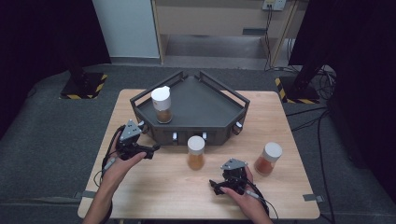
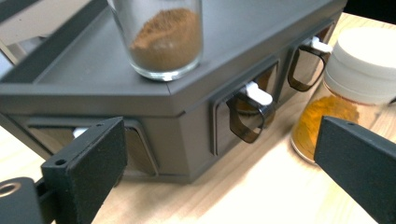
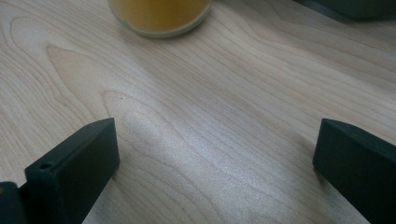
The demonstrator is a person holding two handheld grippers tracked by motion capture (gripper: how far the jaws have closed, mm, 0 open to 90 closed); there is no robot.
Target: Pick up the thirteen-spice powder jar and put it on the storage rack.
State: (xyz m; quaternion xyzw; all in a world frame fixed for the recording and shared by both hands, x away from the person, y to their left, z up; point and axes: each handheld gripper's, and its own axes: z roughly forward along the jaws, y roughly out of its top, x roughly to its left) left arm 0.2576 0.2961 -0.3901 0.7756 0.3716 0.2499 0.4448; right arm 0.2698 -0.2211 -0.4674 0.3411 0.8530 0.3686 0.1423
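High view: going from the worktop's left edge to its right, the left tool (image 1: 150, 150) comes first, held in the person's left hand (image 1: 122, 161) near the left edge, about midway between the near and far edges. It points rightward at the front of the dark rack (image 1: 219, 119), just beside the rack's near-left corner. In the left gripper view its jaws stand wide apart with nothing between them, facing the rack's front wall and its small hanging scoops (image 2: 250, 114).

On the rack's flat top, toward its left side, a jar of brown powder (image 1: 162, 105) with a white lid stands upright. The rack itself sits at the middle of the worktop's far edge.

Just in front of the rack, near the worktop's centre, a jar of yellow-orange powder (image 1: 195, 152) stands upright on the wood, close to the rack's front but not clearly touching it. It lies between the two tools.

The right tool (image 1: 214, 185), in the person's right hand (image 1: 243, 196), lies near the near edge, right of centre, pointing left. In the right gripper view its jaws are spread wide over bare wood, with the base of the yellow-orange jar (image 3: 159, 16) ahead and well apart.

Toward the right edge, a jar of reddish-brown powder (image 1: 268, 158) leans slightly.
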